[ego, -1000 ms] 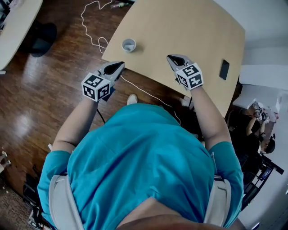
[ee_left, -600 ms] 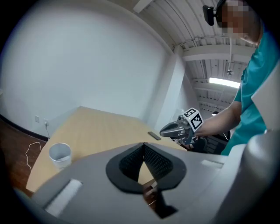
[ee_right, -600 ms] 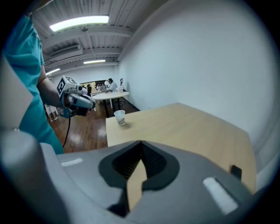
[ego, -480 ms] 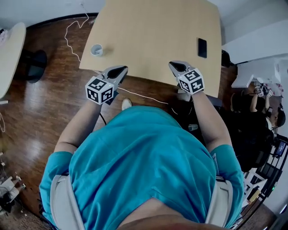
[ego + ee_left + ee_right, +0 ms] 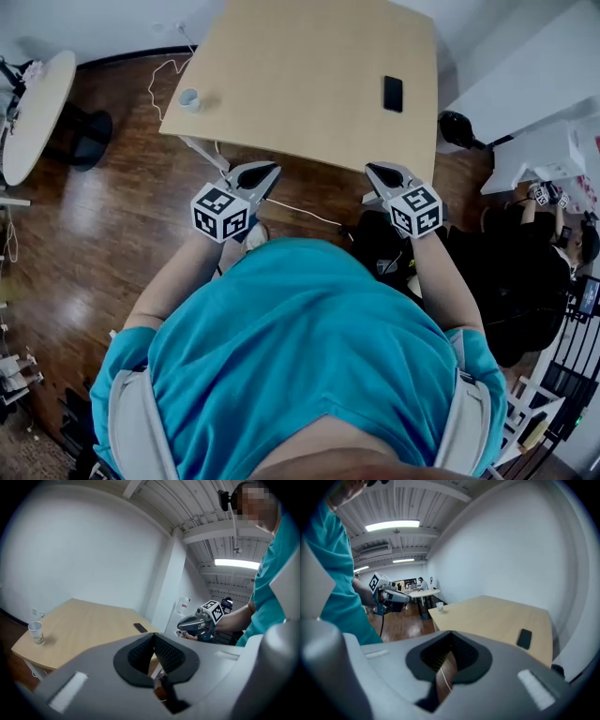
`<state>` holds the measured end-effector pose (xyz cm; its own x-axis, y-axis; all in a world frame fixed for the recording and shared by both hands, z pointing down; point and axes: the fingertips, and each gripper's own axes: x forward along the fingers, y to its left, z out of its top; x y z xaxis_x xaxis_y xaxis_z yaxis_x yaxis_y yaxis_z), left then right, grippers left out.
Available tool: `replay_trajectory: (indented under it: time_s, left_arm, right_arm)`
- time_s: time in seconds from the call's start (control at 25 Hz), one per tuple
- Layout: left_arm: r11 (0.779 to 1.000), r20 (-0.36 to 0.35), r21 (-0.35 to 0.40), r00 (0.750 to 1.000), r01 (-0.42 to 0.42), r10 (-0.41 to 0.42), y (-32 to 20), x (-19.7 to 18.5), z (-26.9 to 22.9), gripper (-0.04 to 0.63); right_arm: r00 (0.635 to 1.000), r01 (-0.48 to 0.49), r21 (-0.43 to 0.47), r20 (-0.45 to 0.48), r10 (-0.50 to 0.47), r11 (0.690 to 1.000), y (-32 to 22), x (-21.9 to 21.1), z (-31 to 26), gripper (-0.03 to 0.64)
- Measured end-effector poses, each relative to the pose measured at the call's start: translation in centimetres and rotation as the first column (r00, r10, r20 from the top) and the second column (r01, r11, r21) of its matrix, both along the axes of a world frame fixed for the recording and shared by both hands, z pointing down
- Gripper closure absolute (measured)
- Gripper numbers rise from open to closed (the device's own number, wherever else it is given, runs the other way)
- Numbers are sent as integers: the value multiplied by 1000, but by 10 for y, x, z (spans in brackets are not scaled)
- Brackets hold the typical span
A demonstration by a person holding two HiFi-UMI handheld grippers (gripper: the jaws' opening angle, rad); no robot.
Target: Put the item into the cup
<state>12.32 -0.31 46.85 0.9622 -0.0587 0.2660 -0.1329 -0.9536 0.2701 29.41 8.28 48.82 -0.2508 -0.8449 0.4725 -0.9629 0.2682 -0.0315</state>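
Observation:
A small clear cup (image 5: 190, 98) stands near the left corner of the light wooden table (image 5: 300, 75); it also shows as the cup (image 5: 35, 633) and as the cup (image 5: 439, 606). A flat black phone-like item (image 5: 393, 93) lies near the table's right edge, seen too as the item (image 5: 139, 628) and the item (image 5: 524, 638). My left gripper (image 5: 268, 172) and right gripper (image 5: 377, 172) hang over the floor, short of the table's near edge. Both are shut with nothing in them, as the left gripper (image 5: 153, 637) and right gripper (image 5: 451, 645) show.
A white cable (image 5: 298, 211) runs over the wooden floor under the grippers. A round white table (image 5: 33, 112) stands at the far left and a white desk (image 5: 525, 80) at the right. People sit at the right edge (image 5: 548, 202).
Both grippers have drawn back from the table's near edge toward my body. The head view has swung, so the table and cup now sit higher and farther off.

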Motion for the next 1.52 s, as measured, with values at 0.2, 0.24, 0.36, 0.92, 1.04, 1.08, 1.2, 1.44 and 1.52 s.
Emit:
replay_trajectory:
  time_s: [0.2, 0.24, 0.36, 0.92, 1.04, 1.08, 1.2, 1.44, 1.52]
  left_arm:
    - [999, -9, 45, 1000, -14, 15, 37, -36, -19, 592]
    - [999, -17, 43, 1000, -13, 13, 41, -44, -22, 592]
    - [998, -32, 62, 999, -29, 31, 52, -72, -30, 592]
    - [992, -91, 111, 994, -56, 67, 78, -273, -56, 592]
    - [995, -111, 98, 993, -28, 38, 88, -285, -62, 592]
    - [995, -116, 96, 993, -20, 31, 95, -286, -64, 591]
    - [995, -128, 100, 992, -6, 19, 121, -278, -69, 592]
    - [998, -148, 51, 989, 30, -22, 189, -246, -68, 592]
    - [999, -147, 36, 989, 40, -34, 208, -236, -65, 592]
  right_arm:
    - [997, -34, 63, 69, 30, 997, 41, -32, -17, 614]
    - [996, -38, 74, 82, 32, 996, 47, -40, -22, 614]
    - [992, -55, 105, 122, 42, 993, 61, -73, -33, 614]
    - [991, -62, 152, 129, 43, 986, 84, -268, -75, 614]
    - [990, -65, 163, 133, 43, 984, 105, -277, -82, 614]
    - [990, -66, 169, 137, 43, 983, 114, -277, -84, 614]
    - [988, -56, 188, 152, 27, 981, 142, -271, -86, 614]
    - [979, 4, 205, 199, -46, 979, 214, -257, -78, 614]
    - [971, 16, 209, 232, -66, 978, 238, -252, -75, 614]
